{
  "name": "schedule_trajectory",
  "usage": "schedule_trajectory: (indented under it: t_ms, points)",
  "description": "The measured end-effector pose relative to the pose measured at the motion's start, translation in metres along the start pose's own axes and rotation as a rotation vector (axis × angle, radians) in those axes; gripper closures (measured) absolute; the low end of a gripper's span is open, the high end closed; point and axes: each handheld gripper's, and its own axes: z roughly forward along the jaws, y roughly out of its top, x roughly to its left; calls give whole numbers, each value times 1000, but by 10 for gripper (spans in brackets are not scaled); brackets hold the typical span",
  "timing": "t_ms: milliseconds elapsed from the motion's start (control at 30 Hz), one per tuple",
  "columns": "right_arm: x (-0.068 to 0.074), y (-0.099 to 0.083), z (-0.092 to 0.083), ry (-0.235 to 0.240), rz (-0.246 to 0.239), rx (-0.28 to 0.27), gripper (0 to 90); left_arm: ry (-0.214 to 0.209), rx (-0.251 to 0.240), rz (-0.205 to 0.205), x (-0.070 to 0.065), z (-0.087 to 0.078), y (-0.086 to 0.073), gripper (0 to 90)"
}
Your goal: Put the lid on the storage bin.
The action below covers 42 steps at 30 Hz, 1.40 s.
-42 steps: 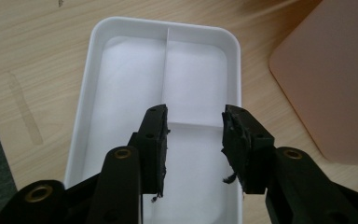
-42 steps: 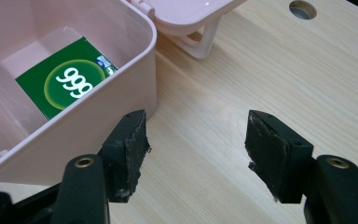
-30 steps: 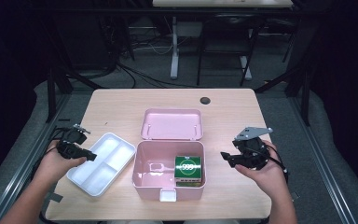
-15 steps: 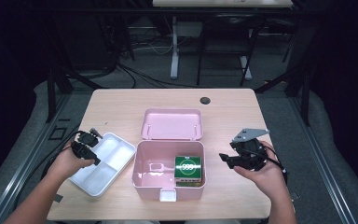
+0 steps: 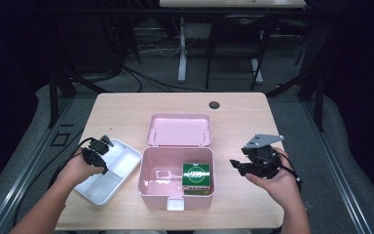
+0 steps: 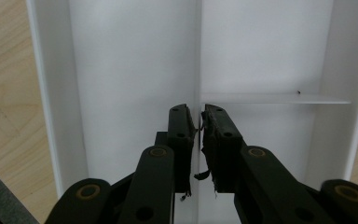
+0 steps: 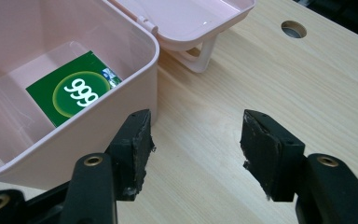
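A white divided tray lies at the table's front left. My left gripper reaches down into it. In the left gripper view the jaws have just been closing and now pinch the tray's thin middle divider. An open pink box stands in the middle with a green packet marked 999 inside, at its right. My right gripper hovers open just right of the box, nothing between its jaws; the box wall and the packet lie beside its left jaw.
The box's pink lid lies flipped back behind it, resting on the table. A round cable hole sits near the far edge. Bare wood stretches to the right of the box. Dark frames and cables stand beyond the table.
My left gripper has moved right and down from the tray's left edge into the tray, and its jaws have closed on the divider. The right gripper has stayed put.
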Motion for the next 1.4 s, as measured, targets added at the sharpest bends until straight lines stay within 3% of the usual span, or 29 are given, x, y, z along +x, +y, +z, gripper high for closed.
schedule_trajectory:
  t_ms: [267, 600, 867, 1133, 1400]
  points:
    - [0, 0, 0, -12, -5, -6, 426, -21, 16, -9, 2, 7, 2, 843]
    - [1, 0, 0, -10, -8, -7, 426, -18, 47, -2, 0, 16, 5, 876]
    - [2, 1, 1, -11, -9, -7, 426, -13, 60, 5, 1, 14, 4, 891]
    - [3, 1, 0, -4, -12, -18, 426, -19, 1, 20, 3, -15, 0, 892]
    - [3, 1, 1, -4, -8, -15, 425, -11, -39, 86, -3, -46, 1, 892]
